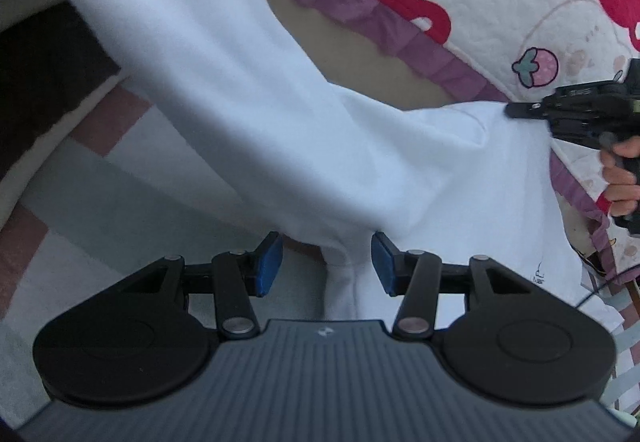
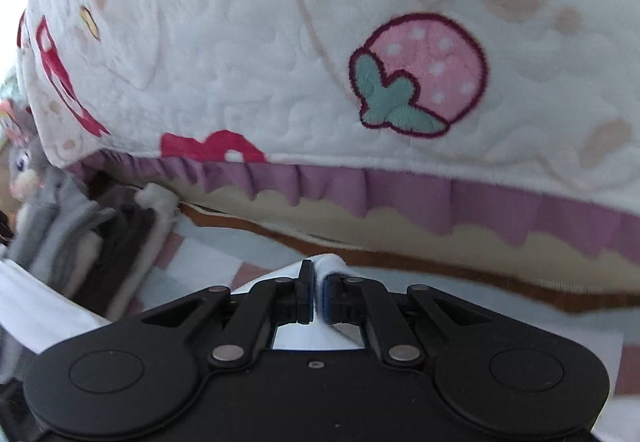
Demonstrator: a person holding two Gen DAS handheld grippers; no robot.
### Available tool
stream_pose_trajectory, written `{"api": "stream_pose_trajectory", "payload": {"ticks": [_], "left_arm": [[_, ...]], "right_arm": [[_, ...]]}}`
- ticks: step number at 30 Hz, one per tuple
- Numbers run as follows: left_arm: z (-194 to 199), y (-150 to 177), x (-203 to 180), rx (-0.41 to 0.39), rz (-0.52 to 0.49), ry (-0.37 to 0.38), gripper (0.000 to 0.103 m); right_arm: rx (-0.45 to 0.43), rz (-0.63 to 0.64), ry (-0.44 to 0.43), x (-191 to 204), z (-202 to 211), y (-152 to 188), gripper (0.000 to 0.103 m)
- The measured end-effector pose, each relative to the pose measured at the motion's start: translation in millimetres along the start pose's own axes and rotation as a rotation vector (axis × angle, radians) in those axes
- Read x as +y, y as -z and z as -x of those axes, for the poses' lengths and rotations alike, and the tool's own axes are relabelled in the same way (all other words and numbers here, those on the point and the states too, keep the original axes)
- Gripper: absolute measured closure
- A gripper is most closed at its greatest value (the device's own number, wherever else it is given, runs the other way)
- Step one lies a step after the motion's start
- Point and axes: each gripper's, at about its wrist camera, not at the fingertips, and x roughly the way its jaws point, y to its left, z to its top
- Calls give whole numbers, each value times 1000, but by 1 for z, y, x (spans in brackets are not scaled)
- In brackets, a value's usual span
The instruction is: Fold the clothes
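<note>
Right claw clamped on white garment | left claw apart, possibly straddling it | soft, limp: grip your hem edges.

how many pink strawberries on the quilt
1 visible: a pink strawberry with green leaves on the white quilt, above its purple ruffle. The left wrist view shows the same one. Others may be hidden beyond the frames.

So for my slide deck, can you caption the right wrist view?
Right gripper shut on a pinch of the white garment, below a strawberry-print quilt.
</note>
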Motion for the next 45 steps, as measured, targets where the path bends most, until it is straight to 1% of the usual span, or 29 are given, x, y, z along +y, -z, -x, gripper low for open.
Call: {"api": "stream_pose_trajectory", "payload": {"ticks": [3,4,6,7,9,10,11,13,16,17,18,19,20,21,23,25,26,27,28,29,30,31,34,38,39,40,41,44,45], "left_arm": [[-2,-3,9,-23,41,-7,53],[-3,-4,12,-25,64,7,53],[-5,-6,19,-25,111,40,53],[-6,-7,22,-28,132,53,52],[-9,-7,25,-36,152,45,48],[-12,-8,26,-38,152,33,45],[-15,-9,26,-38,147,18,45],[-21,-10,27,-38,140,-3,45],[-23,-13,28,-47,166,23,45],[-24,-14,29,-50,176,32,47],[-25,-15,29,-53,185,42,53],[-25,-16,29,-55,177,45,80],[-24,-17,27,-51,158,39,94],[-22,-18,26,-52,145,18,94],[-17,-19,28,-48,175,-45,94],[-14,-18,33,-32,229,-79,94],[-14,-18,35,-30,247,-80,94],[-13,-17,35,-33,244,-78,94],[-13,-17,34,-35,234,-79,94],[-13,-16,33,-37,228,-82,94],[-13,-16,32,-39,227,-85,94],[-13,-15,32,-39,227,-89,94],[-13,-16,31,-52,215,-93,94],[-12,-16,30,-72,206,-77,94],[-10,-16,31,-77,205,-71,94],[-9,-15,32,-83,203,-64,95],[-7,-15,32,-97,200,-57,97],[2,-18,28,-168,184,-56,98],[5,-20,28,-187,184,-65,98]], "right_arm": [[-15,30,-4,-1,-17,-4,97],[-16,38,-13,-2,-21,-2,97],[43,46,-8,-6,-37,5,97],[67,53,13,-9,-44,11,96],[108,67,67,-15,-58,22,96],[130,58,71,-18,-63,27,96],[151,38,58,-21,-65,31,96],[154,27,38,-24,-62,37,95],[162,24,-21,-26,-52,44,95],[173,39,-31,-24,-48,46,95],[184,59,-34,-22,-45,49,95],[202,73,-35,-21,-44,52,95],[222,84,-36,-19,-44,54,95],[252,80,-49,-19,-45,57,95],[309,71,-78,-17,-52,63,92],[366,62,-106,-15,-58,69,89],[394,58,-119,-14,-61,72,86],[391,53,-125,-12,-62,72,81],[380,40,-132,-11,-63,71,70],[360,11,-143,-12,-63,69,64],[337,-28,-148,-14,-64,66,55],[312,-67,-151,-17,-67,63,52],[257,-235,-141,-31,-78,56,50],[208,-535,-207,-54,-97,53,49],[181,-581,-208,-55,-98,50,58],[138,-537,-203,-48,-93,43,91],[91,-464,-195,-39,-86,34,95],[-107,-188,-196,-5,-47,16,97],[-136,-121,-187,1,-38,13,97]]}}
